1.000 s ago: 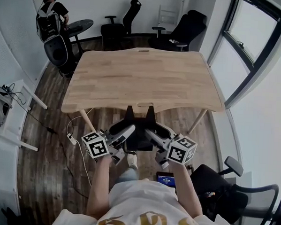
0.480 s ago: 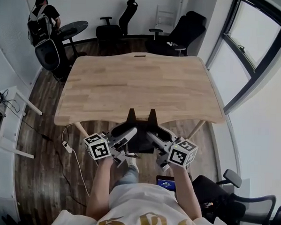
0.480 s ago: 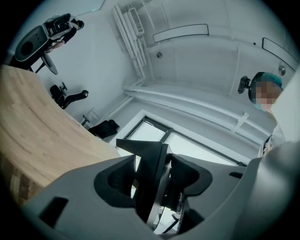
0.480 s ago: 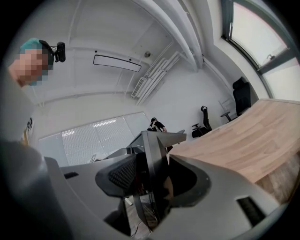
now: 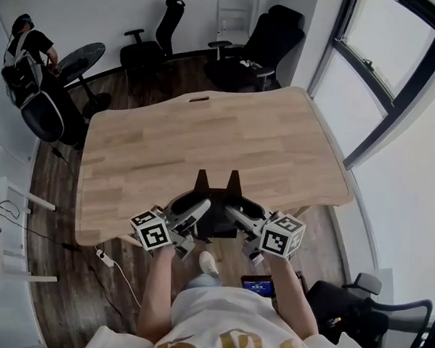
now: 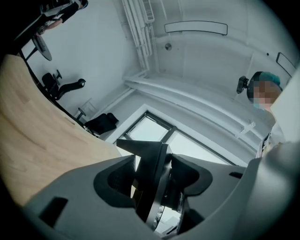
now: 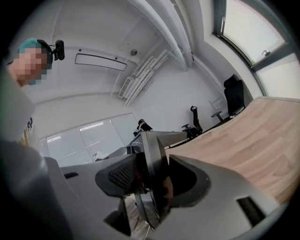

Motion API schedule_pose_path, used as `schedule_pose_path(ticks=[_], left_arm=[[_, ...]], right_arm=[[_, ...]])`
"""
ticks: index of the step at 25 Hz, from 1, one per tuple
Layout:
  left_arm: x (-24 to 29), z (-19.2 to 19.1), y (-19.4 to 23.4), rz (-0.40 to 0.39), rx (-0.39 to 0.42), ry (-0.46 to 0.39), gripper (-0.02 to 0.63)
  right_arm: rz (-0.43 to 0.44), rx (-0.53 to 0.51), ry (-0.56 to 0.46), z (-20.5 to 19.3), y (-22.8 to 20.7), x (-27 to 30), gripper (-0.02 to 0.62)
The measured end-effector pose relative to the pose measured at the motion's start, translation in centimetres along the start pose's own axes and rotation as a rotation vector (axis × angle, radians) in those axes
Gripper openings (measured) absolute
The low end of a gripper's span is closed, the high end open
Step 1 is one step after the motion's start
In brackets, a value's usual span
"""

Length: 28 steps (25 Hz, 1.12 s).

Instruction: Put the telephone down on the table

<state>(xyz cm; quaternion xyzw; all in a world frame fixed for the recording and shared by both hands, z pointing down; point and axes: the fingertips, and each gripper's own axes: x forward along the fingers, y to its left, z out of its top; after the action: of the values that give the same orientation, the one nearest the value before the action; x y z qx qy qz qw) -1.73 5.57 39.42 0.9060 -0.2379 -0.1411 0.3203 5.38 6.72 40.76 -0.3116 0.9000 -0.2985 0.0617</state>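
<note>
A black telephone [image 5: 216, 206] with two upright prongs hangs in the air between my two grippers, just over the near edge of the wooden table [image 5: 205, 132]. My left gripper [image 5: 195, 213] is shut on its left side and my right gripper [image 5: 237, 216] is shut on its right side. In the left gripper view the telephone [image 6: 147, 164] stands edge-on between the grey jaws, with the table [image 6: 37, 140] at the left. The right gripper view shows the telephone [image 7: 152, 150] pinched the same way, with the table [image 7: 248, 140] at the right.
Black office chairs [image 5: 260, 44] stand behind the table, and a person [image 5: 24, 50] is by a chair at the back left. Windows [image 5: 398, 63] run along the right. A smartphone [image 5: 257, 284] lies by my right arm. A power strip [image 5: 104, 258] lies on the floor.
Both grippers have carried the telephone forward together. It hung over the floor short of the table; now it is above the table's near edge.
</note>
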Motion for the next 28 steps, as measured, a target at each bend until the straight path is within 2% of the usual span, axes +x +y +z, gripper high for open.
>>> schedule_pose_path(ticks=[4, 10, 20, 28], left_arm=[[1.8, 3.1, 4.4, -0.012, -0.016, 0.005, 0.219], [2.2, 6.2, 9.2, -0.001, -0.028, 0.012, 0.219], [2.6, 9.0, 11.8, -0.001, -0.023, 0.002, 0.221], [3.8, 9.5, 13.2, -0.002, -0.011, 0.004, 0.221]], right_arm=[[-0.021, 0.001, 0.001, 2.0, -3.0, 4.3, 0.199], [-0.031, 0.025, 0.007, 3.0, -5.1, 9.3, 0.199], [-0.030, 0.021, -0.016, 4.6, -6.2, 12.7, 0.199], [-0.026, 0.014, -0.015, 5.3, -7.6, 13.6, 0.199]])
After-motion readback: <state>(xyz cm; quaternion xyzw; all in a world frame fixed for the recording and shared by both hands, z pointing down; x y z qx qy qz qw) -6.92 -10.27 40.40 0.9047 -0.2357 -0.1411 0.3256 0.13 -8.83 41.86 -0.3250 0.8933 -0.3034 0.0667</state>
